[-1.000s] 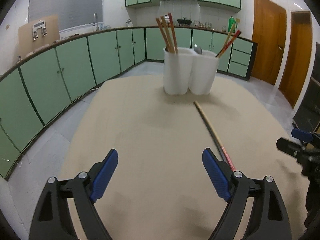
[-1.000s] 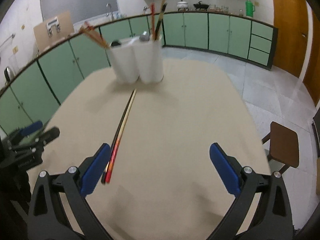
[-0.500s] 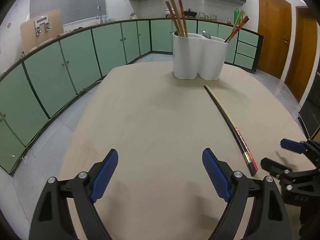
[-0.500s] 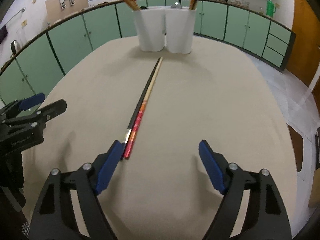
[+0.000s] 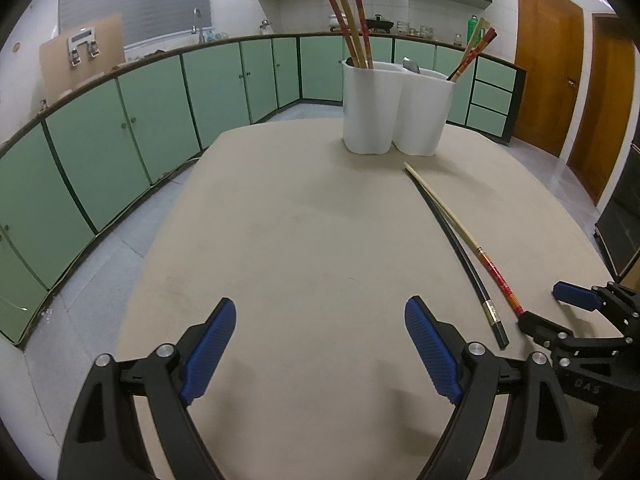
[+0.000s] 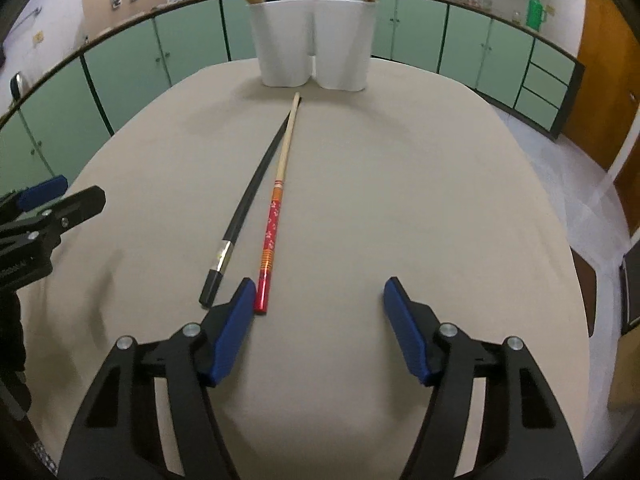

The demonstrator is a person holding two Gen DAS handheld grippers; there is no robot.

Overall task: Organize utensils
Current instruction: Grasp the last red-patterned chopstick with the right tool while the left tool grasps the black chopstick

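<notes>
I see the white utensil holder [image 6: 314, 40] at the far end of the beige worktop [image 6: 400, 200]. Running from just before it toward me lie a red-ended chopstick [image 6: 276, 204] and a black chopstick [image 6: 250, 204], side by side. My right claw [image 6: 320, 310] has been closing, jaws apart around the red one's near end without pressing it. My left claw [image 5: 320, 344] hangs wide apart, holding nothing.

A beige, plain tabletop [image 6: 400, 184] carries a glossy black chopstick with a silver band [image 6: 240, 216] and a pale wooden chopstick [image 6: 276, 200] whose handle is red with small white flowers and orange stripes. The lobed plastic utensil holder [image 6: 312, 40] is white. Both grippers' finger pads [image 6: 232, 328] are ribbed blue on black frames.
</notes>
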